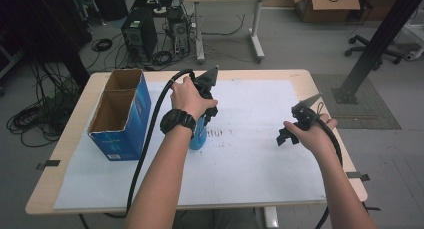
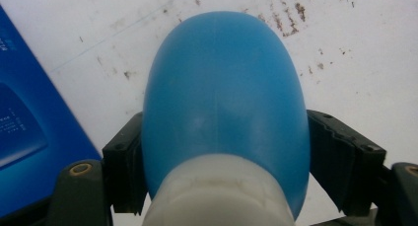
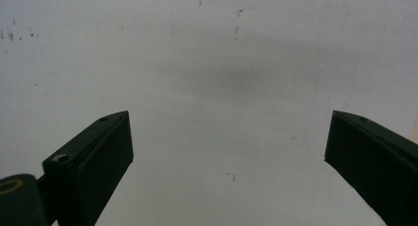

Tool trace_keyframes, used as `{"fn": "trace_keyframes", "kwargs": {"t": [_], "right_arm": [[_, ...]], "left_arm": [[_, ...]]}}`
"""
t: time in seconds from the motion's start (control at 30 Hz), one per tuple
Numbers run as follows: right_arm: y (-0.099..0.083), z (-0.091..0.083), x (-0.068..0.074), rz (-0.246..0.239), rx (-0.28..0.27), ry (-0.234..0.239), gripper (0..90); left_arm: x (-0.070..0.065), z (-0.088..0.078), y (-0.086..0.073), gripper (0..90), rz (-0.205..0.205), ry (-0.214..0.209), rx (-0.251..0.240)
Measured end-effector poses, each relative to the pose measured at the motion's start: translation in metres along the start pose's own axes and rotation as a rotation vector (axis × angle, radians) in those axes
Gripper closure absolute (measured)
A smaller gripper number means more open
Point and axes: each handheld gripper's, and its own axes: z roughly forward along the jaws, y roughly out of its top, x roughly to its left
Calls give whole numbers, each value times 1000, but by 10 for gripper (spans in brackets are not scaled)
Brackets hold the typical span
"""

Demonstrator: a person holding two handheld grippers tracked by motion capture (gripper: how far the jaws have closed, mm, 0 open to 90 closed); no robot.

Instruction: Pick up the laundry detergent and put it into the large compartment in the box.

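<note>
1. A blue plastic bottle [image 2: 224, 102] with a whitish neck is seen at the centre of the left gripper view.
2. It stands on white paper at the centre of the high view [image 1: 199, 136], right of a blue box.

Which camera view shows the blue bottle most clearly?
The left gripper view: the blue bottle with its white neck sits large between the jaws. In the high view the left hand covers most of it.
</note>
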Motion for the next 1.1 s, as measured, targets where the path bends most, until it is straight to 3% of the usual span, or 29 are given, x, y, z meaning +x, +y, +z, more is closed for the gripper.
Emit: {"fn": "trace_keyframes", "kwargs": {"t": [0.47,1.1], "right_arm": [[0,-1,1,2,2,0,45],[0,-5,2,0,0,3,45]], "left_arm": [[5,-2,0,363,-6,-4,0],[6,-3,0,371,-12,-12,6]]}}
